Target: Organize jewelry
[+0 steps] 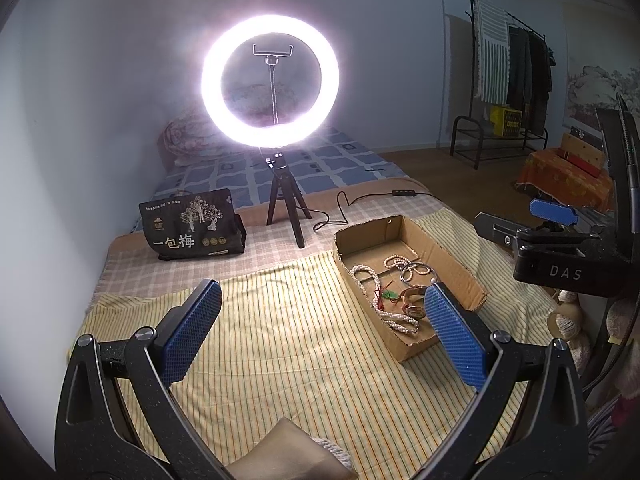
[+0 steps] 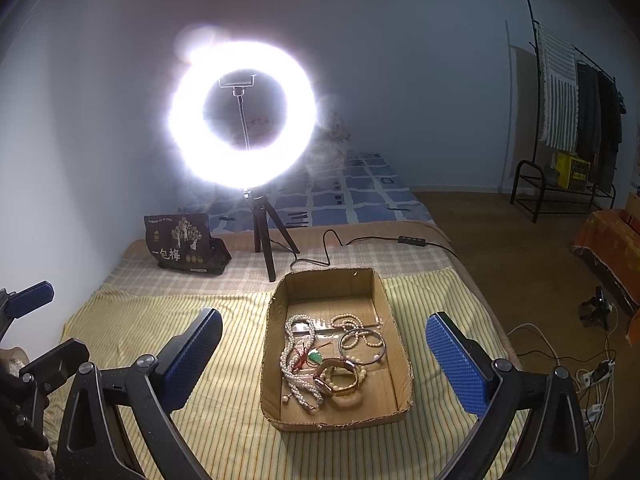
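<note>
Both of my grippers hover above a bed (image 2: 168, 320) spread with a yellow striped cloth (image 1: 280, 340). The left gripper (image 1: 324, 320) has its fingers (image 1: 192, 332) spread wide and grips nothing; the right gripper (image 2: 324, 360) likewise has its fingers (image 2: 456, 364) wide apart and empty. In the right wrist view I see an open cardboard box (image 2: 276, 364) lying on the cloth directly ahead, between the two blue pads. All the jewelry lies inside it: a long pearl necklace (image 2: 290, 356) along the left side, a shorter bead strand (image 2: 352, 326) farther back, a thin metal bangle (image 2: 382, 350) overlapping that strand, a small green pendant (image 2: 316, 357) on red cord near the middle, and a gold-toned watch (image 2: 338, 378) toward the near wall. In the left wrist view the box sits to the right of my fingers. Beyond it stand a lit ring light (image 2: 240, 116) on a tripod and a dark printed bag (image 2: 182, 246).
</note>
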